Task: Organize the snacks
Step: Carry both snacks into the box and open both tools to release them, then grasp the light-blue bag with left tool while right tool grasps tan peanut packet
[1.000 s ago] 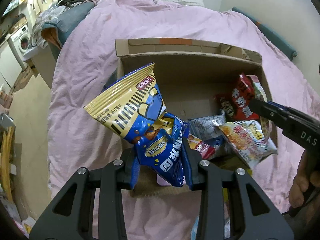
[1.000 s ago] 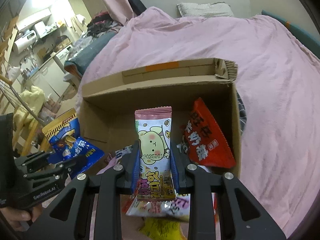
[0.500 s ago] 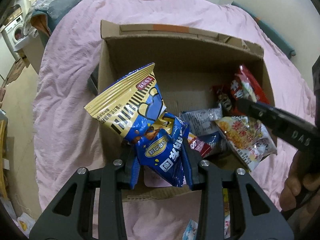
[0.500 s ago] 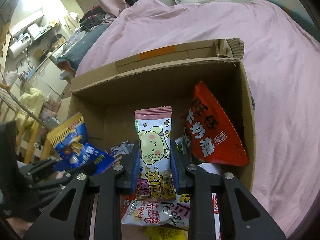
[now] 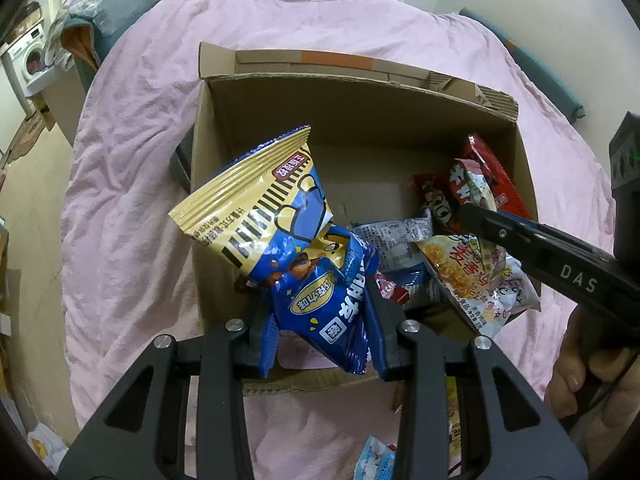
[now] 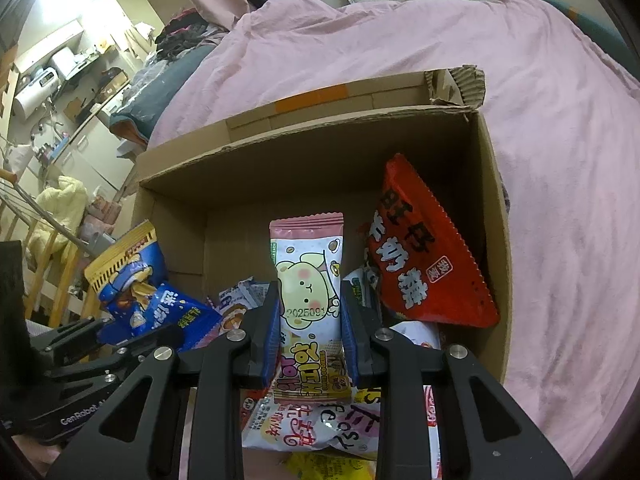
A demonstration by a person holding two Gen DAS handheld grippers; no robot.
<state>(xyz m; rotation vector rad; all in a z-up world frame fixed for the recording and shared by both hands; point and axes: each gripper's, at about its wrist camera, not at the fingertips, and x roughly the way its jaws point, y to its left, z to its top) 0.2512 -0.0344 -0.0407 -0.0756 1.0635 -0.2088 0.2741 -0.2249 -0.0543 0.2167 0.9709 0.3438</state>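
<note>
Both sets of fingers are clamped on snacks over the cardboard box on the bed. My left gripper pinches a blue-and-gold chip bag; my right gripper squeezes a pink bear-print packet, a red bag at its two o'clock.

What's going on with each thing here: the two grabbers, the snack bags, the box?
left gripper: shut on the blue and gold bag, above the box.
right gripper: shut on the pink bear packet.
cardboard box: open, partly filled.
red bag: leaning against the box's right wall.
</note>
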